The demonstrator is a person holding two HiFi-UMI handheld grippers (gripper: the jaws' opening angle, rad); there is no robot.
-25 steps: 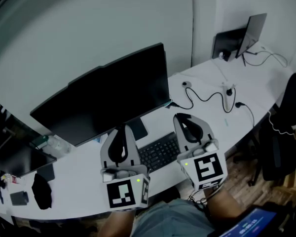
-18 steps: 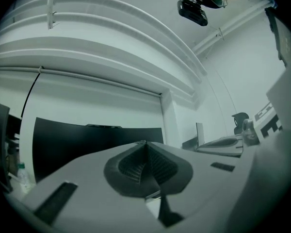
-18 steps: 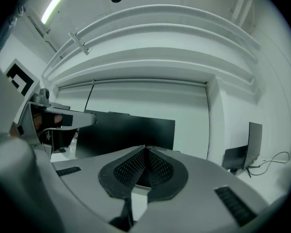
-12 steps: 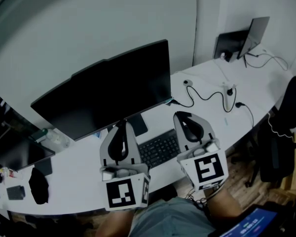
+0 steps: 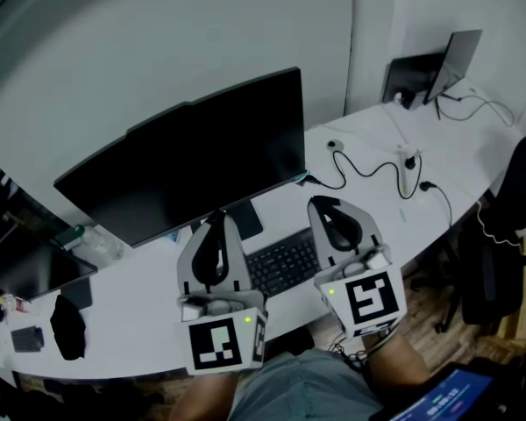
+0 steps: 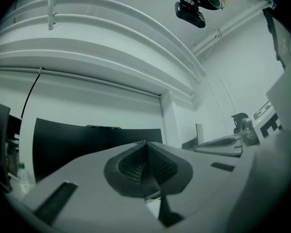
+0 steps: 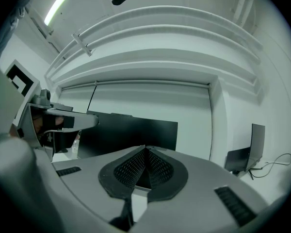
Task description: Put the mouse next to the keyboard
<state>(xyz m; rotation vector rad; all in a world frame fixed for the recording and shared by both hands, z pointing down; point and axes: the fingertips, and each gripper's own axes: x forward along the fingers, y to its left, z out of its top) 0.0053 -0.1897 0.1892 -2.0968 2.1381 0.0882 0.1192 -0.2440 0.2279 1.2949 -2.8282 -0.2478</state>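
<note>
Left fingers: clenched. The two dark pads meet along one line at the tip, with nothing between them.
Right fingers: pressed together in the same way, and empty.
Pad texture: dark and rubbery-looking, covered in a fine mesh pattern. Each pad sits in a smooth, matte grey shell that tapers to a point.
Left gripper: held above the front of the desk, its tip over the left end of the keyboard.
Right gripper: held level, its tip just past the right end of the keyboard.
Left marker cube: white faces with a blocky black square pattern, no lettering.
Right marker cube: the same kind of black-and-white pattern.
Keyboard: black, flat and rectangular. It lies on the desk in front of the monitor, between the two grippers.
Mouse: I cannot pick it out with any certainty in these views.
Monitor: wide, thin and black, with a dark screen.
Desk: white, smooth and curved.
Cables: thin and black, looping across the right part of the desk.
Blue screen: pale writing at the lower right, too small to read.
</note>
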